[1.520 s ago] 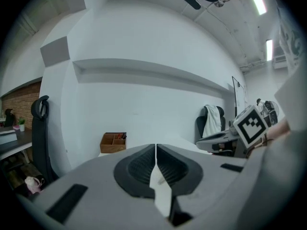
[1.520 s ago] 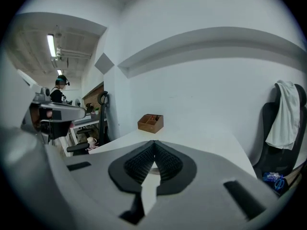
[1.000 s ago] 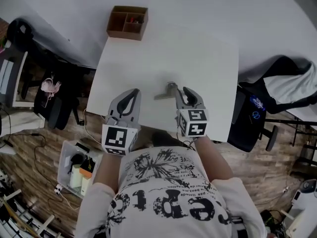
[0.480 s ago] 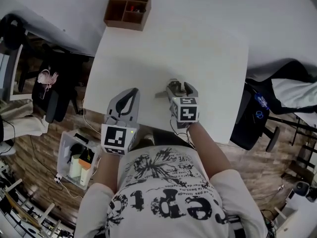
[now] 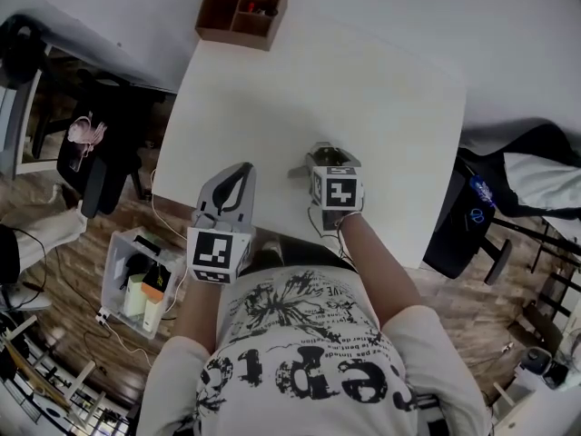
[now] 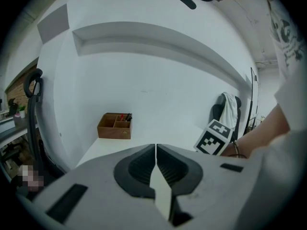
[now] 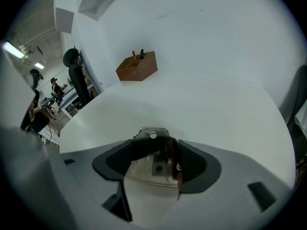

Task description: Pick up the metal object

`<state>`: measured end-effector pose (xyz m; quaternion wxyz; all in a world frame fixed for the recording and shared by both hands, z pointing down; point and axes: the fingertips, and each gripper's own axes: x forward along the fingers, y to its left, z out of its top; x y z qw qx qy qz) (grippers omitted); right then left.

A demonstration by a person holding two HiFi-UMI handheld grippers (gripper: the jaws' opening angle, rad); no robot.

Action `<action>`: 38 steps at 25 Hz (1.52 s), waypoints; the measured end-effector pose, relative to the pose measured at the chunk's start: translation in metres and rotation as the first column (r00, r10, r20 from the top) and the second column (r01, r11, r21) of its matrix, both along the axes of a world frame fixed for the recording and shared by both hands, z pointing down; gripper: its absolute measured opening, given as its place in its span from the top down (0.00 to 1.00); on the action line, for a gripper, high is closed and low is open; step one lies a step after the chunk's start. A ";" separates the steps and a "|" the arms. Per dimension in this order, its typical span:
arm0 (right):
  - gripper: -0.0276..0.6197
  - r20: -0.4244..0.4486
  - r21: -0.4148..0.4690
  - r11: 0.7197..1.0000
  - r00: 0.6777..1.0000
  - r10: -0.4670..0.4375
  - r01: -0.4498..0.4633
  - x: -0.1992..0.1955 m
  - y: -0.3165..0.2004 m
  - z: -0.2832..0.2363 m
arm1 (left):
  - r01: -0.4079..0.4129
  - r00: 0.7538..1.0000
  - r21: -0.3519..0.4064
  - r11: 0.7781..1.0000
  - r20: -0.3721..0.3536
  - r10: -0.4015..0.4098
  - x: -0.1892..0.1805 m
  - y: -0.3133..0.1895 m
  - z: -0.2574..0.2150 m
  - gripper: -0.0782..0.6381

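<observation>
The metal object (image 7: 154,169), silvery with a black top and a red strip, lies on the white table (image 5: 363,89) between the jaws of my right gripper (image 7: 156,147). Those jaws stand wide and are closing, and both pads meet the object's sides. In the head view the right gripper (image 5: 329,156) points steeply down over it, with only the metal object's grey arm (image 5: 298,170) sticking out to the left. My left gripper (image 5: 241,169) hovers at the table's near edge, shut and empty; the left gripper view shows the left gripper (image 6: 156,148) with its jaws together.
A brown wooden organiser box (image 5: 243,12) with pens stands at the table's far left corner. A clear plastic bin (image 5: 136,284) sits on the floor to the left. Black chairs stand left (image 5: 100,153) and right (image 5: 472,216) of the table.
My right gripper has tipped down over the metal object, and its jaws have spread wide around it. The left gripper has stayed in place.
</observation>
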<state>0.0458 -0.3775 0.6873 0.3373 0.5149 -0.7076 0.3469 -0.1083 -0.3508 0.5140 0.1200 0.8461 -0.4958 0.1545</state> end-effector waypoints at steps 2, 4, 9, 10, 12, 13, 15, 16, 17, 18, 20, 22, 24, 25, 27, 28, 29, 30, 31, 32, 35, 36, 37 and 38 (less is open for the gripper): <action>0.52 0.001 -0.004 1.000 1.000 -0.001 0.001 -0.001 -0.002 0.001 | 0.004 1.000 -0.007 1.000 -0.004 -0.004 -0.001 -0.001 0.000 0.87; 0.52 -0.001 -0.012 1.000 1.000 -0.001 0.001 -0.001 -0.004 0.001 | 0.008 1.000 -0.012 1.000 -0.007 -0.008 -0.002 -0.001 0.000 0.87; 0.53 -0.011 -0.020 1.000 1.000 -0.013 0.013 0.000 -0.004 -0.001 | 0.019 1.000 -0.001 1.000 -0.004 -0.019 -0.007 -0.001 -0.003 0.87; 0.53 -0.011 -0.012 1.000 1.000 -0.012 0.011 0.001 -0.004 -0.003 | 0.019 1.000 0.003 1.000 -0.005 -0.019 -0.007 -0.001 -0.004 0.87; 0.53 -0.006 0.020 1.000 1.000 -0.006 0.006 0.003 -0.005 -0.013 | 0.018 1.000 0.011 1.000 -0.006 -0.018 -0.008 -0.002 -0.008 0.87; 0.53 -0.002 0.045 0.999 1.000 -0.006 0.006 0.004 -0.006 -0.020 | 0.017 1.000 0.014 1.000 -0.006 -0.017 -0.008 -0.002 -0.009 0.87; 0.53 0.006 0.109 0.994 1.000 -0.011 0.010 0.006 -0.009 -0.040 | 0.014 1.000 0.019 1.000 -0.004 -0.014 -0.006 -0.002 -0.013 0.87; 0.53 0.011 0.141 0.990 1.000 -0.013 0.011 0.008 -0.010 -0.051 | 0.012 1.000 0.022 1.000 -0.003 -0.012 -0.004 -0.001 -0.015 0.87; 0.53 0.017 0.173 0.985 1.000 -0.012 0.009 0.010 -0.010 -0.063 | 0.011 1.000 0.026 1.000 0.001 -0.011 -0.002 -0.001 -0.018 0.87; 0.53 0.024 0.204 0.979 1.000 -0.011 0.006 0.012 -0.011 -0.076 | 0.010 1.000 0.030 0.999 0.006 -0.010 -0.001 -0.002 -0.021 0.87; 0.53 0.038 0.275 0.961 0.999 -0.014 0.003 0.016 -0.013 -0.105 | 0.007 1.000 0.043 0.999 0.011 -0.007 0.003 -0.005 -0.031 0.87; 0.53 0.046 0.361 0.933 0.999 -0.026 0.008 0.020 -0.016 -0.136 | -0.007 1.000 0.059 0.998 0.000 0.007 0.010 -0.010 -0.045 0.87; 0.53 0.047 0.453 0.892 0.998 -0.037 0.012 0.025 -0.018 -0.170 | -0.026 1.000 0.085 0.996 -0.009 0.027 0.019 -0.015 -0.060 0.87; 0.53 0.046 0.495 0.869 0.998 -0.039 0.011 0.029 -0.018 -0.187 | -0.036 0.999 0.102 0.994 -0.011 0.037 0.023 -0.017 -0.067 0.87; 0.53 0.044 0.570 0.822 0.998 -0.037 0.005 0.036 -0.016 -0.218 | -0.054 0.998 0.135 0.989 -0.013 0.056 0.033 -0.020 -0.082 0.87; 0.53 0.042 0.603 0.798 0.999 -0.034 0.002 0.040 -0.014 -0.233 | -0.063 0.998 0.151 0.987 -0.014 0.066 0.038 -0.022 -0.089 0.87; 0.53 0.040 0.634 0.774 0.999 -0.033 0.000 0.044 -0.013 -0.247 | -0.074 0.997 0.168 0.983 -0.013 0.077 0.043 -0.023 -0.096 0.87; 0.53 0.038 0.665 0.747 0.999 -0.035 0.001 0.048 -0.012 -0.261 | -0.083 0.996 0.186 0.979 -0.008 0.086 0.048 -0.025 -0.102 0.87; 0.53 0.036 0.695 0.719 0.999 -0.040 0.004 0.051 -0.010 -0.275 | -0.091 0.996 0.206 0.974 -0.001 0.093 0.052 -0.027 -0.109 0.87; 0.53 0.034 0.725 0.689 0.998 -0.045 0.007 0.053 -0.007 -0.288 | -0.094 0.995 0.224 0.970 0.007 0.095 0.055 -0.029 -0.115 0.87; 0.53 0.027 0.792 0.610 0.999 -0.043 0.005 0.060 0.001 -0.320 | -0.091 0.996 0.262 0.961 0.005 0.093 0.060 -0.039 -0.136 0.87; 0.53 0.025 0.807 0.591 0.999 -0.036 0.001 0.063 0.003 -0.329 | -0.089 0.996 0.274 0.958 0.000 0.093 0.062 -0.042 -0.143 0.87; 0.53 0.025 0.817 0.576 0.999 -0.025 -0.006 0.067 0.005 -0.336 | -0.091 0.995 0.285 0.954 -0.005 0.096 0.064 -0.044 -0.148 0.87; 0.53 0.028 0.824 0.566 1.000 -0.012 -0.017 0.072 0.007 -0.341 | -0.097 0.995 0.295 0.951 -0.007 0.103 0.067 -0.045 -0.153 0.87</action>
